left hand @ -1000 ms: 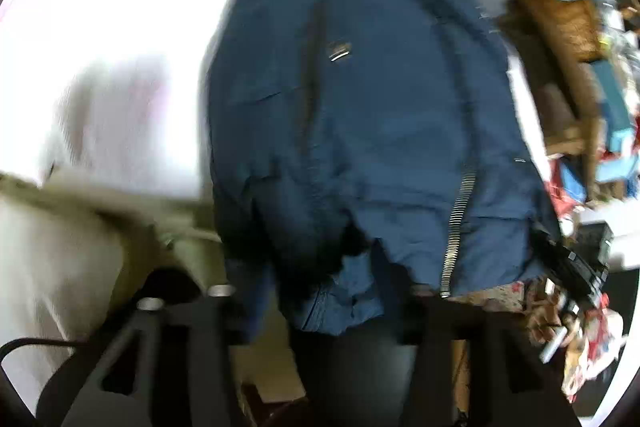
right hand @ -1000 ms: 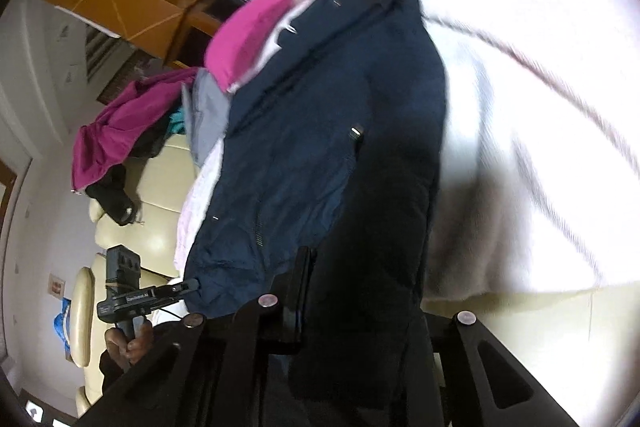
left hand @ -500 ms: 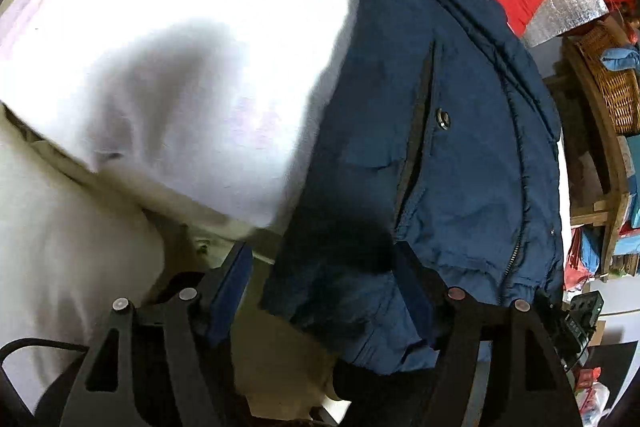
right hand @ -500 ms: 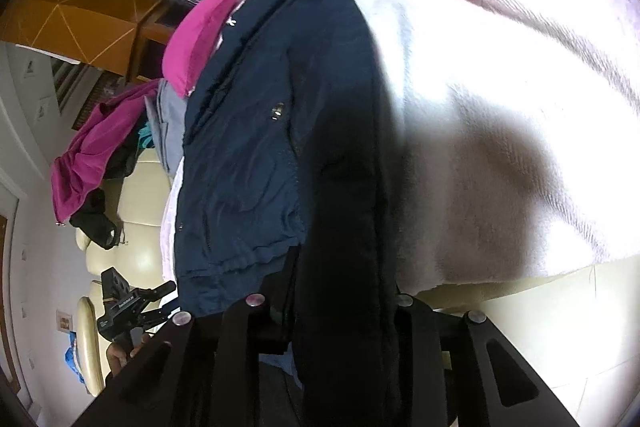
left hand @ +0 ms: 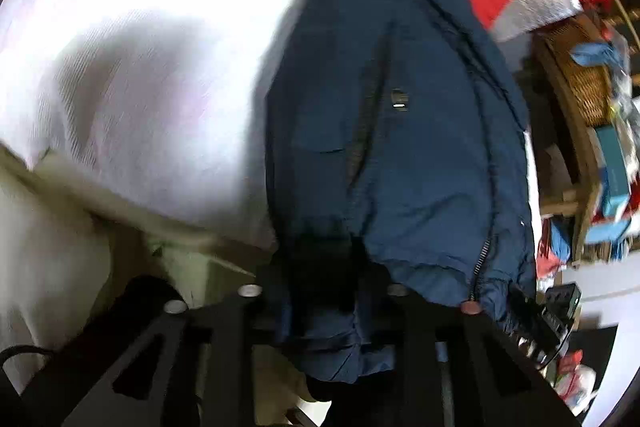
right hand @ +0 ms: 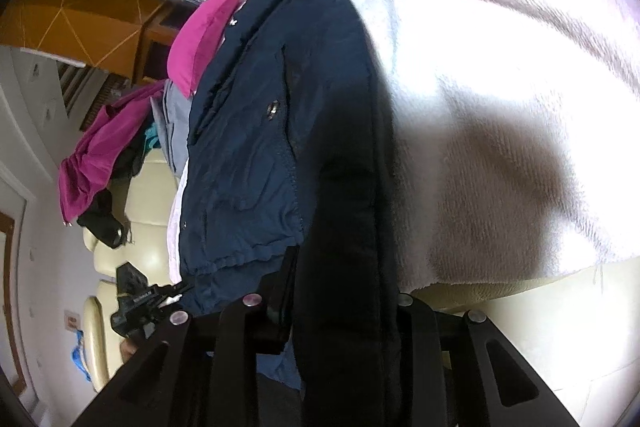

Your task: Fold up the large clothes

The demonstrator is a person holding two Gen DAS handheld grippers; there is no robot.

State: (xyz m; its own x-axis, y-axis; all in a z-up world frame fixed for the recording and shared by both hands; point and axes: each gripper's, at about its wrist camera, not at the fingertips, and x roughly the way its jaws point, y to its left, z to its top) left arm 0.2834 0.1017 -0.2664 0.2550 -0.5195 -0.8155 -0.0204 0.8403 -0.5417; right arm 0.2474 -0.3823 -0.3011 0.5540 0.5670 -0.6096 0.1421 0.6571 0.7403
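While the navy jacket (left hand: 420,147) is spread lengthwise over the white towel (left hand: 140,67), its hem is held near the bottom of both wrist views. In the left wrist view, the towel fills the upper left of the frame, the jacket occupies the centre, and a wicker basket (left hand: 580,87) is seen at the right edge. The left gripper (left hand: 320,307) is seen at the bottom centre, its jaws drawn in on a bunched fold of the hem. In the right wrist view, a magenta garment (right hand: 96,155) is draped at the left of the frame, the jacket runs down the centre, and the towel fills the right. The right gripper (right hand: 332,303) is seen at the bottom centre, and a dark hanging band of the jacket is clamped between its jaws.

The jacket is judged to be soft, padded and fairly heavy, with a smooth shell that may slide on itself and slip from a shallow pinch. A hold is best taken at the gathered hem band or at the zipper (left hand: 480,263) edge, where the cloth is thicker and less easily pulled free. Sagging between the two holds is to be expected, so the held points should be kept level.
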